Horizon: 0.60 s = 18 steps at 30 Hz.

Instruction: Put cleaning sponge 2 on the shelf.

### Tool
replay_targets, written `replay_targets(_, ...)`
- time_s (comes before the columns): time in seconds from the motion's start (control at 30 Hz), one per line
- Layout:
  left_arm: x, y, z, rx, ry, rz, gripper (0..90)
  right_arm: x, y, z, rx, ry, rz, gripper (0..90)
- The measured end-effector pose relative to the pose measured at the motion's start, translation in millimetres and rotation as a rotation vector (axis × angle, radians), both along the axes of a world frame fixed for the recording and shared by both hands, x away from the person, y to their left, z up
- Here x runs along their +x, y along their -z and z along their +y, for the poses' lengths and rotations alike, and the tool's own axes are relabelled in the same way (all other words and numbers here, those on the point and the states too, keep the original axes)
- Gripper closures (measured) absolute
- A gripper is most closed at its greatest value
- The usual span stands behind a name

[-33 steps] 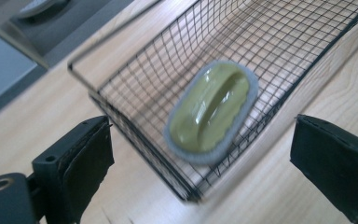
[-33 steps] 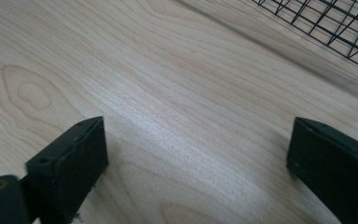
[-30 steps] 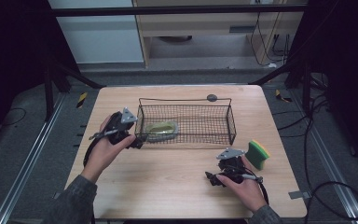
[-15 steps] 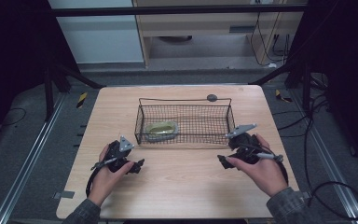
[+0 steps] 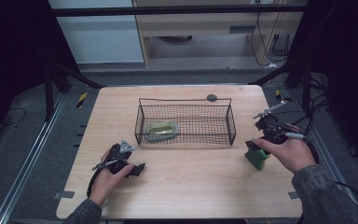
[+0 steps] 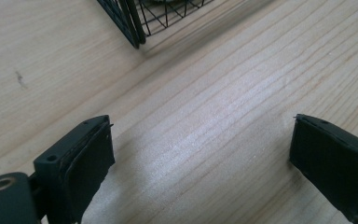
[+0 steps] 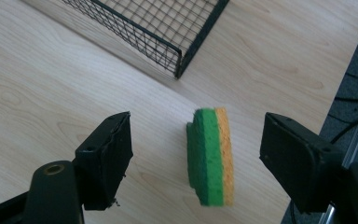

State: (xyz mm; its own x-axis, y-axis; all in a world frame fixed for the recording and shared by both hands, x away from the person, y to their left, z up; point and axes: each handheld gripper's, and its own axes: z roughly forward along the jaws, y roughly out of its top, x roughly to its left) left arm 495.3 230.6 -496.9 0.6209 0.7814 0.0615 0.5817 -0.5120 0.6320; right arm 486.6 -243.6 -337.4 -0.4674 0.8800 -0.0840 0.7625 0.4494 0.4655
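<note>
The sponge (image 7: 209, 158) stands on a narrow edge on the table (image 5: 191, 186), near its right side and a little out from the near right corner of the wire basket (image 5: 233, 126). It has 2 layers, a dark green scouring face and a yellow-orange foam back, and its green side has a stepped outline along one edge. It looks dry, clean and soft enough to give under a squeeze.

The right gripper (image 7: 196, 135) now straddles it. Its jaws have just been closing, with the sponge between them, but in the right gripper view we see bare wood on both sides of the sponge, so neither pad presses on it and nothing is held. 1 second ago this gripper sat low at the table's front, short of the sponge. It has since come round to line up on it. We judge that the grasp is under way and that a further squeeze is what remains before a lift.

The left gripper (image 6: 200, 140) has left the basket's left end, where it was 1 second ago, and now hangs low over bare wood in front of that end, jaws wide apart and empty.

Inside the basket lies 1 pale green item (image 5: 162, 128); we cannot tell what it is.
</note>
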Motion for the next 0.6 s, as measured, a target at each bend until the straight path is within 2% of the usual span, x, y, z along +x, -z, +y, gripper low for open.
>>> replay_targets(0.07, 0.3, 1.4, 0.8, -0.018, 0.0, 0.005, 4.9, -0.9, 2.5, -2.9, -0.005, -0.005, 0.034, 22.1)
replay_targets(0.2, 1.5, 3.3, 3.5, -0.037, -0.005, 0.014, 2.5, -3.5, 8.2, -7.1, -0.013, -0.008, 0.052, 22.0)
replay_targets(0.47, 3.0, 5.4, 5.1, -0.044, 0.005, 0.004, 0.3, -1.6, 22.7, -14.1, -0.021, -0.005, 0.095, 27.1)
replay_targets(0.6, 2.9, 5.6, 5.4, -0.046, 0.007, 0.001, 0.1, 4.5, 33.2, -14.4, -0.051, 0.002, 0.121, 30.0)
